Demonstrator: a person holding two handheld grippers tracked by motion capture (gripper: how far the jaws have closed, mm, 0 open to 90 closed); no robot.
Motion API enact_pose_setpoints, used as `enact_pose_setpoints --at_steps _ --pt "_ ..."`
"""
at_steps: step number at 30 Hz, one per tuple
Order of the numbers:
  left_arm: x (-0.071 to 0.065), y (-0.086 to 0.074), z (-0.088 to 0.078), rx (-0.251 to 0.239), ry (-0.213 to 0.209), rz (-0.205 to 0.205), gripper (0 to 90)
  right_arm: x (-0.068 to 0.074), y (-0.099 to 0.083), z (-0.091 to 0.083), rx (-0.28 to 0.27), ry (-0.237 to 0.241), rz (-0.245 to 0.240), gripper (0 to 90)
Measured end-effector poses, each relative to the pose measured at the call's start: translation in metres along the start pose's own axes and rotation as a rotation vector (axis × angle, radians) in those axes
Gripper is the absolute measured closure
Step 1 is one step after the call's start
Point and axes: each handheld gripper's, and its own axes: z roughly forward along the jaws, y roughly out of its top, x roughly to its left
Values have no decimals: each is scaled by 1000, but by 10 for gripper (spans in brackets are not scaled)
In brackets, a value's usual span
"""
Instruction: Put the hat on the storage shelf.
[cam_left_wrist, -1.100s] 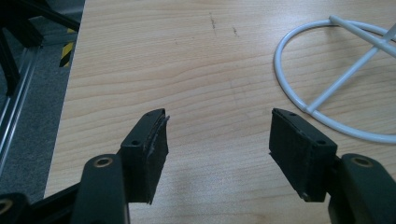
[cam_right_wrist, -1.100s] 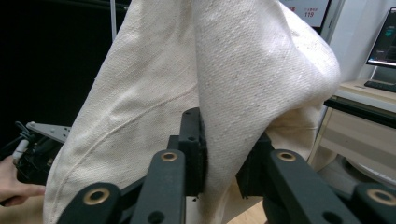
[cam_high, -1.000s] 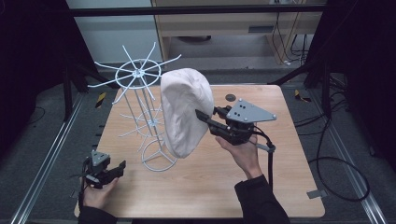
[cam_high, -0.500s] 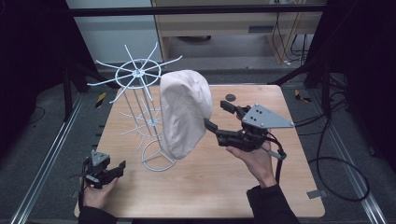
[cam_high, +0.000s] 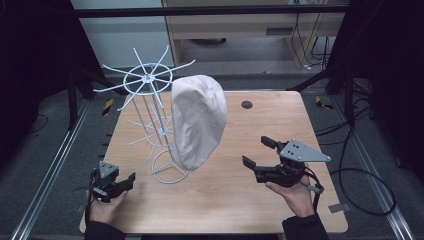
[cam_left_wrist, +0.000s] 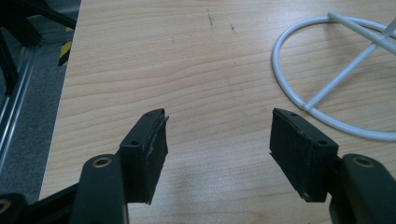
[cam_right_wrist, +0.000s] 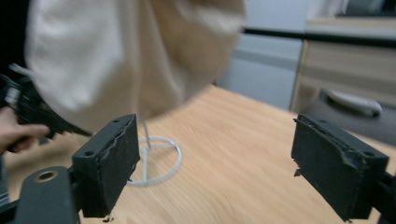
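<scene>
Right gripper (cam_high: 259, 153) sits low over the desk (cam_high: 235, 195), right of the rack (cam_high: 150, 115), and apart from the hat (cam_high: 197, 120). Its jaws have just been opening and now stand wide, nothing between them. Right gripper view: both pads bare, the hat (cam_right_wrist: 116, 56) hanging ahead and up-left, the rack's base ring (cam_right_wrist: 156, 161) on the desk beyond the left pad.

The hat hangs on the rack on the side toward my right gripper, draped over the arms, lower edge above the base ring (cam_high: 170, 172) without touching the desk.

Left gripper (cam_high: 125, 182) is at the near-left desk corner, just left of the base ring. Jaws wide, empty. Left gripper view: bare wood between the pads, the ring (cam_left_wrist: 327, 79) off to upper right.

Small dark disc (cam_high: 246, 104) on the desk at the far side, behind the hat.
</scene>
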Motion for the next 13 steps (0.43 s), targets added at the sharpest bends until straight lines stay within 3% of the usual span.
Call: enact_pose_setpoints --at_steps 4,13 --pt "0 -1 1 3 -9 -6 379 -16 -27 0 46 -48 39 136" --pt "-1 -1 0 0 -30 5 408 -42 -82 -7 253 -201 89 160"
